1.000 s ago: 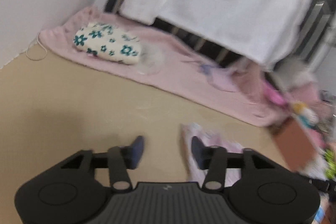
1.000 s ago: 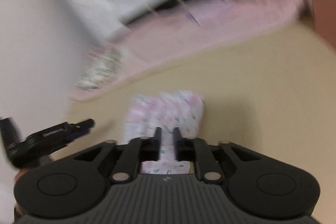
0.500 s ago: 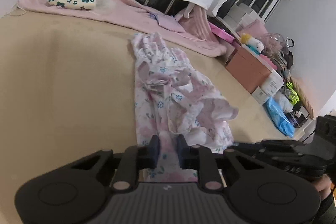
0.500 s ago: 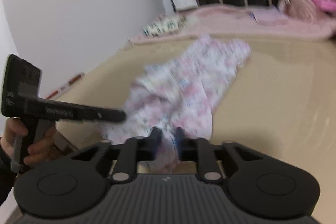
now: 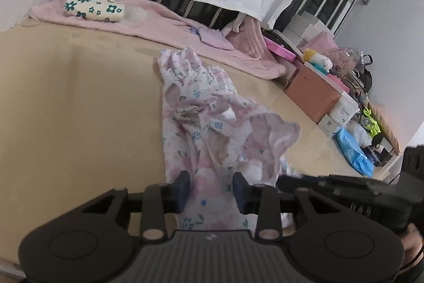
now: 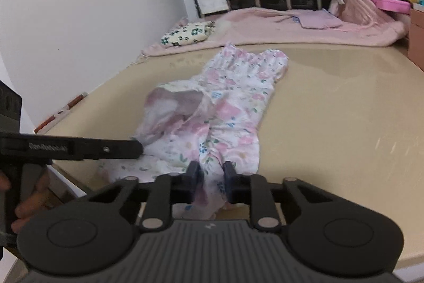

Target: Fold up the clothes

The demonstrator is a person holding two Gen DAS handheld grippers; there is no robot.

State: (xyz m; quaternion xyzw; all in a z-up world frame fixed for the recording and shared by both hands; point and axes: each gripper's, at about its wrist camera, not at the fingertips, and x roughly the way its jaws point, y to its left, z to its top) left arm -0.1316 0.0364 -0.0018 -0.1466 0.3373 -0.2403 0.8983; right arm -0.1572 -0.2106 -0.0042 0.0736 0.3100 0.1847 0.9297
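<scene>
Between your left gripper (image 5: 211,188) pads, parted, near hem of floral garment (image 5: 204,118), your right gripper (image 6: 211,178) narrower, seemingly clear of the bunched cloth, garment rumpled lengthwise on tan table (image 5: 79,102), pink blanket (image 5: 164,20) beyond, far clutter indistinct.

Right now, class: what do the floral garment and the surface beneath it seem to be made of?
Floral garment: thin, soft woven cloth, probably cotton, matte; it crumples, gathers and ruffles at its far end. Tan surface: smooth, hard and slightly glossy, with faint reflections; perhaps laminate or vinyl, though the exact material stays unclear.
</scene>
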